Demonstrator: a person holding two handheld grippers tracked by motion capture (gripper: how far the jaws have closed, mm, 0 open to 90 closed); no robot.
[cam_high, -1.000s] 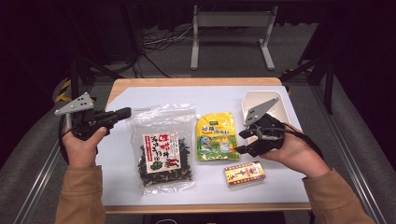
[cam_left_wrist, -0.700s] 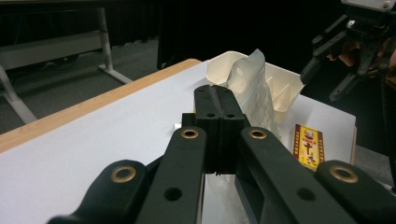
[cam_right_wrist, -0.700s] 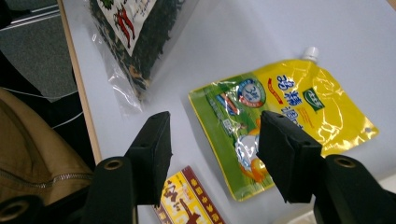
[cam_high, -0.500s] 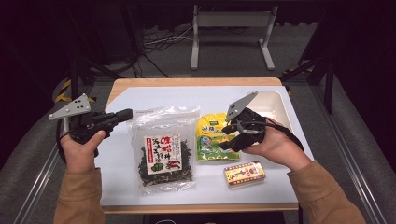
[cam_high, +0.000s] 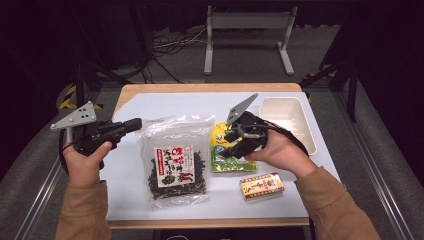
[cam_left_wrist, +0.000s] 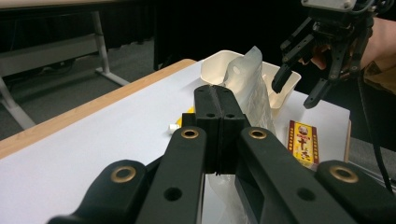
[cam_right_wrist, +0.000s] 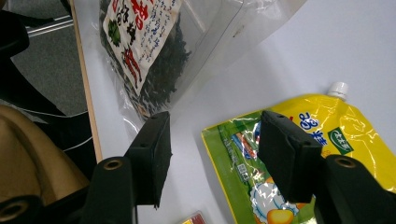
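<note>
Right claw (cam_high: 231, 145) hung with jaws spread wide over the near corner of the yellow-green pouch (cam_high: 223, 161), which lay flat on the tabletop (cam_high: 300, 195) between the seaweed bag (cam_high: 175, 165) and the white tray (cam_high: 287, 120). Judging by that, the reach was under way; next it would need to lower and pinch the pouch's edge. Left claw (cam_high: 134, 123) was clenched on nothing, beside the bag.

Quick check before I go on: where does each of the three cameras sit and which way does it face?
High view: above the person's side, looking forward and down at the table; both forearms show.
Left gripper view: rides the left gripper, jaws shut, facing the tray and right gripper.
Right gripper view: rides the right gripper, jaws open, looking down on the yellow pouch.
Shared: the seaweed bag shows in the high and right gripper views.
</note>
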